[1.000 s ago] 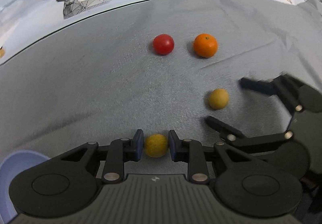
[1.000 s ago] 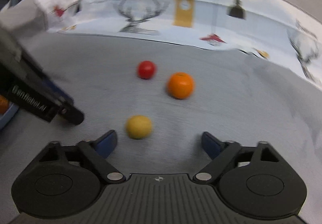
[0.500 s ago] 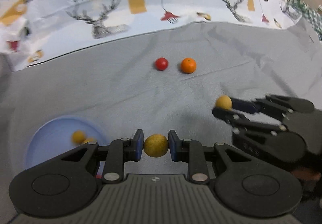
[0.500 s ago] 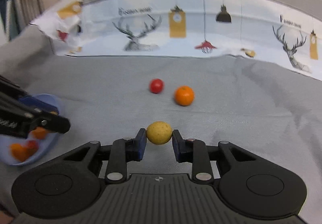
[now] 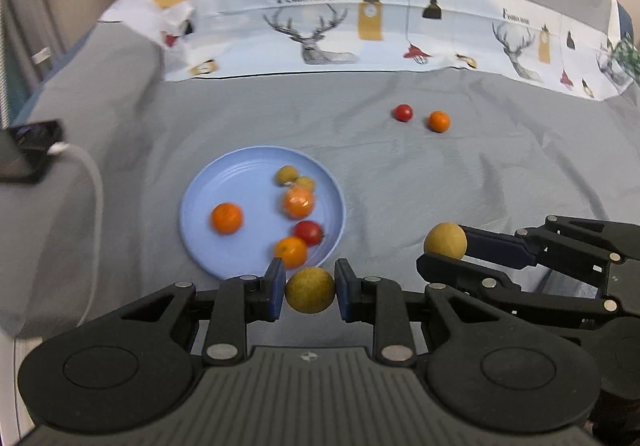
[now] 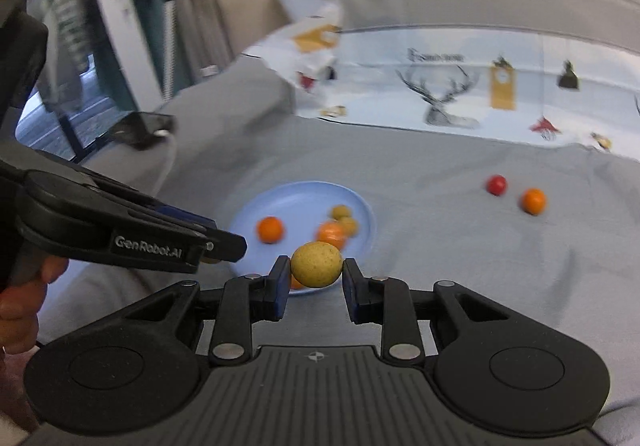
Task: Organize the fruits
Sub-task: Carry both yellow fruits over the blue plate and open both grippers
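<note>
A: Where's everything sitting?
B: Blue plate (image 5: 192,213) is just ahead of my left gripper (image 5: 310,288), which is clamped on a yellow fruit (image 5: 310,290). My right gripper (image 6: 316,278) pinches another yellow one (image 6: 316,264), plate beyond it too.

Grey cloth-covered surface (image 5: 400,185): blue plate (image 5: 200,205) left of centre, red tomato (image 5: 402,112) and orange (image 5: 439,121) upper right.

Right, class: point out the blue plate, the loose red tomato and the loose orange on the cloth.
blue plate (image 5: 200,213): left wrist view, bare floor.
red tomato (image 5: 402,113): left wrist view, its middle.
orange (image 5: 438,121): left wrist view, its middle.
</note>
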Available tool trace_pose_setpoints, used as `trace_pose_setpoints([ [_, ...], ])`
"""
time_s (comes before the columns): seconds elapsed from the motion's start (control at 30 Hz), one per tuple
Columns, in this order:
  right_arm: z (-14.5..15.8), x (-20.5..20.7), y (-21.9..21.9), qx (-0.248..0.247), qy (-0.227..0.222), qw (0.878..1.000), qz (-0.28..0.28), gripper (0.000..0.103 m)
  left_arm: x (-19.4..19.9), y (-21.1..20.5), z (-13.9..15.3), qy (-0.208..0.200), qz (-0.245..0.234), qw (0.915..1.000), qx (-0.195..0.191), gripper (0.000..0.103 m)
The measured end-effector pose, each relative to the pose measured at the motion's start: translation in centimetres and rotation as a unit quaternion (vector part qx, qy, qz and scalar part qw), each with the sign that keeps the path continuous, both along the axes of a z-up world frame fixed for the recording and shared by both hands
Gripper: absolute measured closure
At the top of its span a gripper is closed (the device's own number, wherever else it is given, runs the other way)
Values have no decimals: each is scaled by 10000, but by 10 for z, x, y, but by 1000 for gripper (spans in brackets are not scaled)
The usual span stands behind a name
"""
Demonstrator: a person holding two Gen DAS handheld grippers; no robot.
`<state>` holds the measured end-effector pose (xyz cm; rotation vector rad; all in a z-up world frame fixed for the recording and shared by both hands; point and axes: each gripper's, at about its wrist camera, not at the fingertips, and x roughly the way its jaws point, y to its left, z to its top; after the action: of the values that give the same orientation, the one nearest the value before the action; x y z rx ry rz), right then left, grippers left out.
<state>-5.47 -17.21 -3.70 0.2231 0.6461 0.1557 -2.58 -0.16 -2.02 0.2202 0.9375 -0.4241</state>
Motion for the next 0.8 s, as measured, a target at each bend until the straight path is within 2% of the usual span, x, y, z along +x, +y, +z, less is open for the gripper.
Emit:
trace_pose_setpoints([
  [0.3, 16, -22, 43, -414, -120, 9986, 295, 74, -26, 36, 9, -35, 244, 9991, -349, 74],
  [0.8, 19, -22, 49, -587, -87, 9979, 274, 74, -23, 49, 15, -51, 400, 9976, -563, 74],
])
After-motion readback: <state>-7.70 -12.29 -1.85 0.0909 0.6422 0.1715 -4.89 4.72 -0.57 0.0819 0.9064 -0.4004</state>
